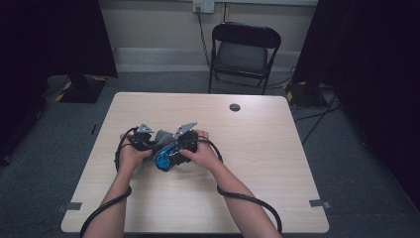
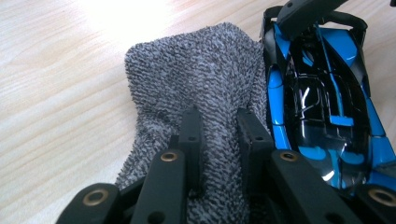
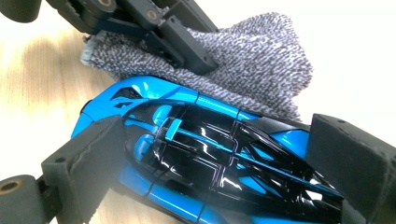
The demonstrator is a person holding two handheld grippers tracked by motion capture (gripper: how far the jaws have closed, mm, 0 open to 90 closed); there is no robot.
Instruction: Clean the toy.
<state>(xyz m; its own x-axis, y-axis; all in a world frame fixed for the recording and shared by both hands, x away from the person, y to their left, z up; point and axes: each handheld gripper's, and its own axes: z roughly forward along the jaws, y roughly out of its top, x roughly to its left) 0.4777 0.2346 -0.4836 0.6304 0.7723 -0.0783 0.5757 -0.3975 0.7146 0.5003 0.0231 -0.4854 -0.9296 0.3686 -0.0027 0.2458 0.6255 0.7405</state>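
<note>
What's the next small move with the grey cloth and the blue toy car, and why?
Probably sweep the speckled grey terry cloth sideways onto the glossy blue-and-black toy car. The left tool is shut on the cloth, which lies beside the car's flank, while the right tool clamps the car at both ends.

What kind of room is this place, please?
Probably an office or lab room set up for recording: a plain wooden table on grey carpet, a black folding chair by the wall, and cables on the floor.
</note>
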